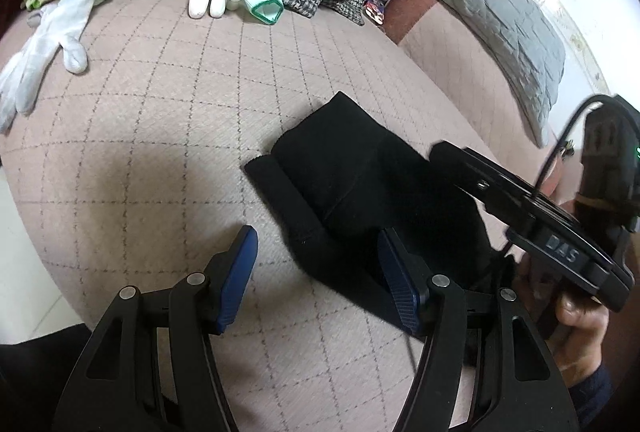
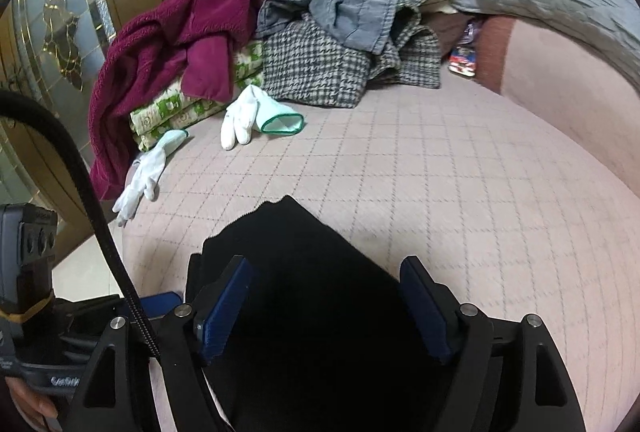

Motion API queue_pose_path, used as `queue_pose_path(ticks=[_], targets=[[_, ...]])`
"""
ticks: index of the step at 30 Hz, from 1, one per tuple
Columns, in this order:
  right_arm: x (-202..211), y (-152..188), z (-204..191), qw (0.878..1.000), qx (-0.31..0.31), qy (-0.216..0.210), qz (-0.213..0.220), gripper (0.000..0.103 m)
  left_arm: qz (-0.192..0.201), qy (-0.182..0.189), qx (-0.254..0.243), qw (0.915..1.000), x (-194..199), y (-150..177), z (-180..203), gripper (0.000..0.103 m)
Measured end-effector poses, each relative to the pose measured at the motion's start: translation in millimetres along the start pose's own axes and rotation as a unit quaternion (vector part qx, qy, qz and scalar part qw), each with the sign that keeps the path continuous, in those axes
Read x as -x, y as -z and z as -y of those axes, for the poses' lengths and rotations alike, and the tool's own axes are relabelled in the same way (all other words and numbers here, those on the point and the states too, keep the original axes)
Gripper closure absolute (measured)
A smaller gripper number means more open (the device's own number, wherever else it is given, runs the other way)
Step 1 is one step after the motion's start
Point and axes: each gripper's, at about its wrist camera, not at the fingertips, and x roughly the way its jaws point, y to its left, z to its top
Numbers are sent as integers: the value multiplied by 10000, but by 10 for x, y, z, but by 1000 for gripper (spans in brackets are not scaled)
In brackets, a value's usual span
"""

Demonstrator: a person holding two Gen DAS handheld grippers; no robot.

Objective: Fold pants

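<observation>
1. The black pants lie as a compact folded bundle on the pink checked bedspread, toward its near edge and well apart from the clothes pile at the far side.
2. The left gripper hovers over the bundle's near-left edge, its jaws spread and nothing pinched; one blue pad sits over bare bedspread, the other over black cloth.
3. The right gripper hangs directly above the bundle, its jaws wide apart and pressing on nothing.
4. Judging by the layered edges visible in the left wrist view, the folding looks largely done; what may remain is a final tidy or moving the bundle aside.
5. Two white gloves rest between the bundle and the clothes pile, untouched.
</observation>
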Motion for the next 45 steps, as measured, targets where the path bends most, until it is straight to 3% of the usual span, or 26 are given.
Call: queue_pose_path(ticks=[6,12,13,14,15,16,17,18,20,23,26,28,31,33,36,39,40,42,43,44,45], targets=[[-331,-177,-93,9991,214,-233,-271,28,59,34,-85,9999,-54,-35,38,33],[-886,-252,-188,9943,382,-299,-947,31,171,81,-109,9998,-109,-71,37,33],[-944,-236,-189,9940,359,-305,-985,40,173,105,-95,9997,-116,-81,32,34],[-987,-221,-197,9941,348,-278,-992,59,177,106,-135,9997,-118,-91,41,39],[-992,-208,-208,9948,353,-212,-930,68,188,128,-189,9996,-112,-100,55,64],[-952,-208,-218,9955,325,-277,-852,79,185,197,-240,9993,-101,-109,73,75],[-862,-217,-218,9967,286,-254,-712,88,265,260,-291,9989,-59,-111,102,75],[-794,-223,-209,9975,251,-257,-613,91,411,381,-383,9977,12,-115,154,82],[-453,-239,-157,9992,66,-334,-186,92,737,643,-673,9929,188,-111,291,82],[226,-258,-20,9976,-171,-387,550,92,1188,1242,-1271,9769,505,-45,596,82],[921,-134,170,9913,-446,-324,1192,92,1389,1819,-2011,9525,754,130,1032,82],[1421,106,348,9856,-689,-160,1536,93,1294,2163,-2577,9328,819,338,1399,82],[1922,563,593,9786,-1048,244,1752,95,645,2570,-3157,9111,646,686,1851,82],[2100,935,775,9730,-1450,474,1730,96,152,2613,-3491,8998,406,946,2087,85],[2201,1601,1125,9554,-2353,827,1579,97,-591,2592,-3783,8867,37,1285,2266,85],[2127,2013,1404,9362,-3088,1142,1231,97,-950,2524,-3975,8771,14,1397,2325,85],[2147,2135,1461,9280,-3310,1263,1151,97,-961,2657,-3961,8736,111,1373,2302,85],[2303,2265,1434,9224,-3375,1270,1385,89,-812,2858,-3951,8693,333,1269,2238,78],[2413,2313,1384,9204,-3381,1177,1569,81,-719,2852,-3979,8690,415,1204,2226,65],[2497,2343,1332,9199,-3374,1095,1674,55,-554,2822,-4004,8700,512,1093,2199,55],[2555,2358,1275,9194,-3356,1037,1773,30,-446,2805,-3993,8717,567,1023,2183,39]])
